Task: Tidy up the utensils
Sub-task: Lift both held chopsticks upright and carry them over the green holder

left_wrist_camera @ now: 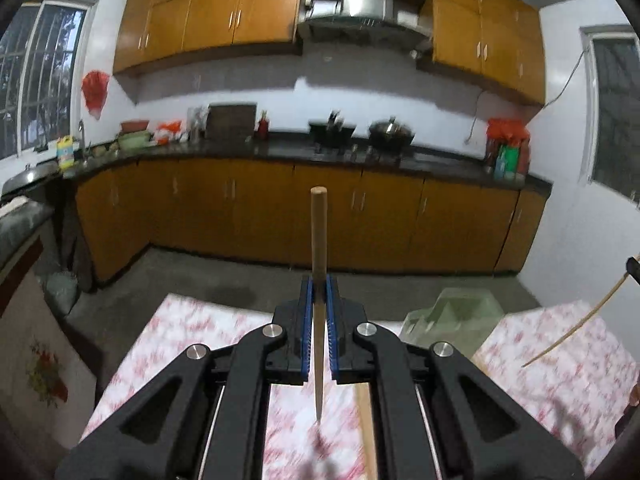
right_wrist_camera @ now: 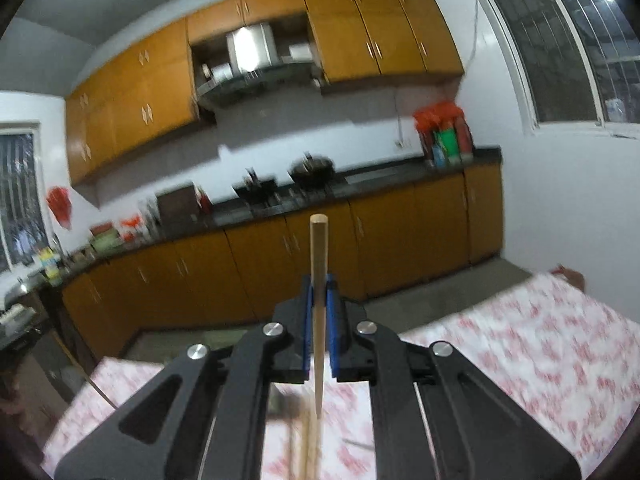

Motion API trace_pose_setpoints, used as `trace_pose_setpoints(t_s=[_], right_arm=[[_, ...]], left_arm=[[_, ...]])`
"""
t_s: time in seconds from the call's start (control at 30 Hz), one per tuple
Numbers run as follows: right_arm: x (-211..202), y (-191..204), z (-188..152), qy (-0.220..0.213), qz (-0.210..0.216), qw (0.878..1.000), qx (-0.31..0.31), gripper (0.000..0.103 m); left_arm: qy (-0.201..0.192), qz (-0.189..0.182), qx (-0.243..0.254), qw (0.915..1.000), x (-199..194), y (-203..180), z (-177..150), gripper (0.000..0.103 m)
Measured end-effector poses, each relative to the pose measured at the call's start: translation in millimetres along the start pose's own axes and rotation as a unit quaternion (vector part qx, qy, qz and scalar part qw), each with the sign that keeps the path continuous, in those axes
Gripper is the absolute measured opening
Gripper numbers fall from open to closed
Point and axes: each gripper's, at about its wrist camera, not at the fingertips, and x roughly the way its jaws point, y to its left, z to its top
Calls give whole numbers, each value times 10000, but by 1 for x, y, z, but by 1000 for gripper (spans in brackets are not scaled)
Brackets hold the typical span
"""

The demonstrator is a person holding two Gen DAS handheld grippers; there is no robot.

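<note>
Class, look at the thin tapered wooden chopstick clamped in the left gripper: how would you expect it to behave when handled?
The thin tapered wooden chopstick probably stays stiff: it stands straight above the shut jaws. It looks light, being so slim. Its round shaft would likely roll if laid down.

A floral tablecloth point(left_wrist_camera: 192, 332) spreads below the fingers. Beyond the fingertips run orange base cabinets point(left_wrist_camera: 256, 208) under a dark countertop point(left_wrist_camera: 280, 148). A wok point(left_wrist_camera: 391, 132) sits there.

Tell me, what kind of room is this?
A home kitchen, most likely. Orange wooden cabinets run under a dark countertop, a lidded wok sits on the stove, and a metal range hood hangs above it.
</note>
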Motion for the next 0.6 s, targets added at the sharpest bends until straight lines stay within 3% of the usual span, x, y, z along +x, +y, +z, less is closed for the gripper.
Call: trace_pose_setpoints(t_s=[0.2,0.33,0.47,0.6], right_arm=[[2,29,42,-502,587,9968,186,8],[15,48,44,-551,773,9954,86,8],[40,59,35,-364,856,9957,19,8],[63,62,18,-71,770,9970,-49,8]], left_arm=[[-679,-418,-217,9966,-12,-30,43,7],[-1022,-623,-336,9922,-4,-53,54,7],[-1164,-770,-400,9894,12,-70,49,7],[-926,-888,-416,9909,41,-79,29,7]])
